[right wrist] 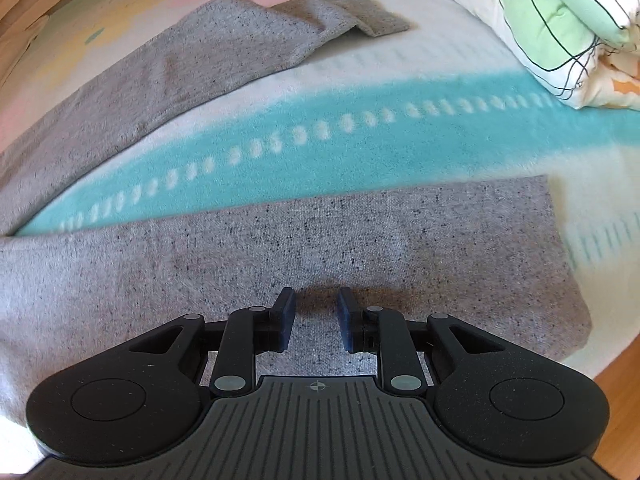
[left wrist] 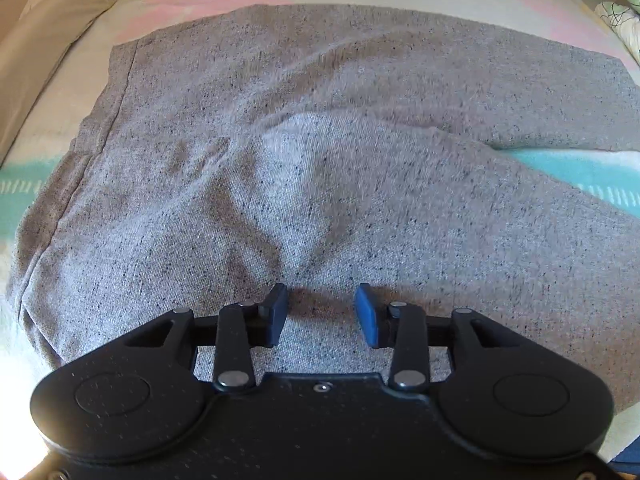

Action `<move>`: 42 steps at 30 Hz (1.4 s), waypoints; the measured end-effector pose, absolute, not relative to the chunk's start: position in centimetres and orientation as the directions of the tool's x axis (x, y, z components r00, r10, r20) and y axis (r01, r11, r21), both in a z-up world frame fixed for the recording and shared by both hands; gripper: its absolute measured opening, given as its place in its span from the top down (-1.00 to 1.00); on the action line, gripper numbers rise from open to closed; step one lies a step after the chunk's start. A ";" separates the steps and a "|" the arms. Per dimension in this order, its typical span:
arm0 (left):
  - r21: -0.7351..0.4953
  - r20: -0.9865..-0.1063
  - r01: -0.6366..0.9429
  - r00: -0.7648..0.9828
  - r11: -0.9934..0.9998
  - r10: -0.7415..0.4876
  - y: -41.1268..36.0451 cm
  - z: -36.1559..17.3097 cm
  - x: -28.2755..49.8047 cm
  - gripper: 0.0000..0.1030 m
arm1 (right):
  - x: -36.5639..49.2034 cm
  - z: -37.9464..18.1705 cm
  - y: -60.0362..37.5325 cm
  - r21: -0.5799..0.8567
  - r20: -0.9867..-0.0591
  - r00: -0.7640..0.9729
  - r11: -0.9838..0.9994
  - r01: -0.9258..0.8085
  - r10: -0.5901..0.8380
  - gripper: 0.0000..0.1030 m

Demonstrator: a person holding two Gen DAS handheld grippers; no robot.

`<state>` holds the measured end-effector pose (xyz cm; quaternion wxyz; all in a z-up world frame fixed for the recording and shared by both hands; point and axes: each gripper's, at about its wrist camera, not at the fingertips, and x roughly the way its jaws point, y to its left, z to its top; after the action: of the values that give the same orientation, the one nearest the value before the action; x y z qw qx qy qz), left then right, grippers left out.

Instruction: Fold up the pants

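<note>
Grey speckled pants [left wrist: 320, 152] lie spread on a bed. In the left wrist view I see the waist end, with the waistband seam at the left and the two legs parting toward the right. My left gripper [left wrist: 321, 312] is open and empty, just above the near part of the fabric. In the right wrist view the near leg [right wrist: 360, 240] lies flat with its hem at the right; the far leg [right wrist: 180, 68] runs diagonally, its end crumpled. My right gripper [right wrist: 317, 316] is open and empty over the near leg.
The bed cover [right wrist: 320, 128] is pastel with a teal stripe between the legs. A floral pillow [right wrist: 560, 28] sits at the far right. A beige pillow [left wrist: 52, 20] lies at the far left. Wooden floor [right wrist: 620, 384] shows past the bed's edge.
</note>
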<state>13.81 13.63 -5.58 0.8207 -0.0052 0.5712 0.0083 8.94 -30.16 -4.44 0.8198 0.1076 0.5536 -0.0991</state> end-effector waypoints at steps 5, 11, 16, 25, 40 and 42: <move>-0.036 -0.900 -0.014 0.435 0.999 -0.026 12.9 -3.4 14.6 0.05 | 9.9 -2.9 -28.9 0.124 -0.905 0.426 0.960 0.251 0.005 0.57; -0.041 -0.829 0.029 0.556 0.999 -0.050 10.1 -0.7 15.9 -0.10 | 11.6 -1.6 -26.6 0.092 -0.881 0.474 0.980 0.177 -0.004 0.56; -0.047 -0.802 0.041 0.595 0.998 -0.062 8.1 0.5 17.4 -0.18 | 13.1 -0.9 -25.8 0.096 -0.879 0.476 0.985 0.141 0.018 0.56; -0.004 -0.783 0.029 0.621 1.000 -0.022 6.6 2.3 21.2 -0.19 | 16.8 1.2 -26.4 0.117 -0.871 0.489 0.984 0.131 0.039 0.56; -0.009 -0.856 -0.011 0.518 1.000 -0.002 6.6 -1.0 25.8 -0.18 | 26.6 0.3 -32.6 0.092 -0.846 0.527 0.951 0.294 -0.081 0.41; -0.012 -0.853 -0.016 0.522 1.000 -0.002 6.7 -1.0 26.0 -0.18 | 28.3 -0.1 -33.5 0.083 -0.839 0.533 0.941 0.328 -0.112 0.40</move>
<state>25.96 6.72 -1.01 0.8723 -0.0093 0.4888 0.0042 28.26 -33.54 -0.06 0.8678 0.1159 0.4662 -0.1268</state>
